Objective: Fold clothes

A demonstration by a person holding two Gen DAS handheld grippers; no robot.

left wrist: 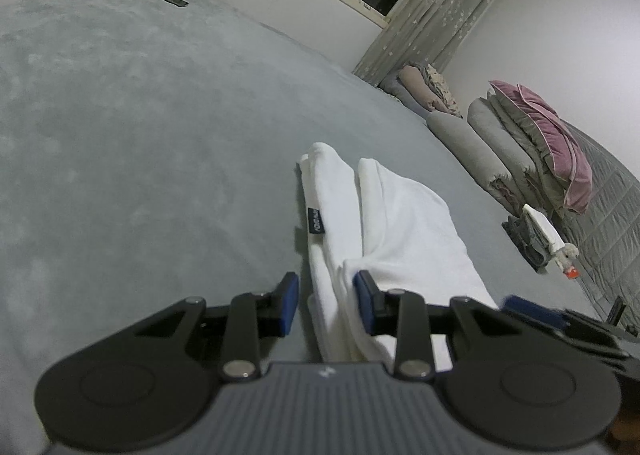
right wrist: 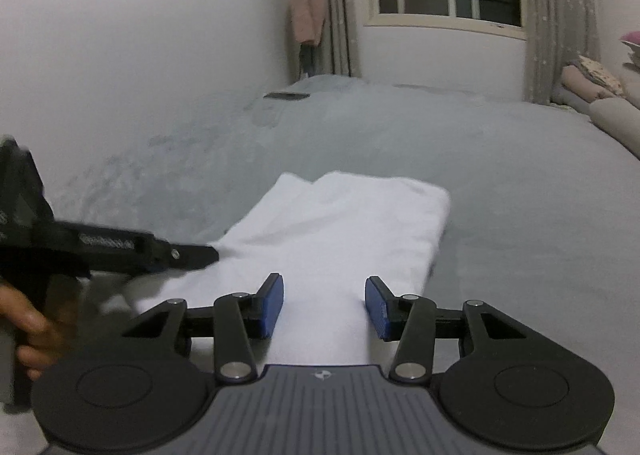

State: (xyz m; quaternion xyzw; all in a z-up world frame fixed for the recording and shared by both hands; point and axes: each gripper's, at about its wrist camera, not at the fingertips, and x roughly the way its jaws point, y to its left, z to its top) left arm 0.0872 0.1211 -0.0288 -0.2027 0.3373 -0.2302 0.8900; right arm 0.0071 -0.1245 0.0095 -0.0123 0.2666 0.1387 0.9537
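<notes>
The white garment [right wrist: 340,231] lies partly folded on the grey bed [right wrist: 500,175]. The left gripper [left wrist: 326,305] seems to have cloth bunched between its fingers, not clearly pinched; the right gripper [right wrist: 324,305] hovers spread above the near edge (nothing gripped). A loose hold could let layers slip and undo the fold.

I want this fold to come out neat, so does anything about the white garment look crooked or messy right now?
Yes. The white garment lies in two uneven lobes with a gap between them at the far end, and the fabric bunches into a pinched ridge by the left gripper. From the right wrist view it looks flatter, though its far edge is stepped.
</notes>
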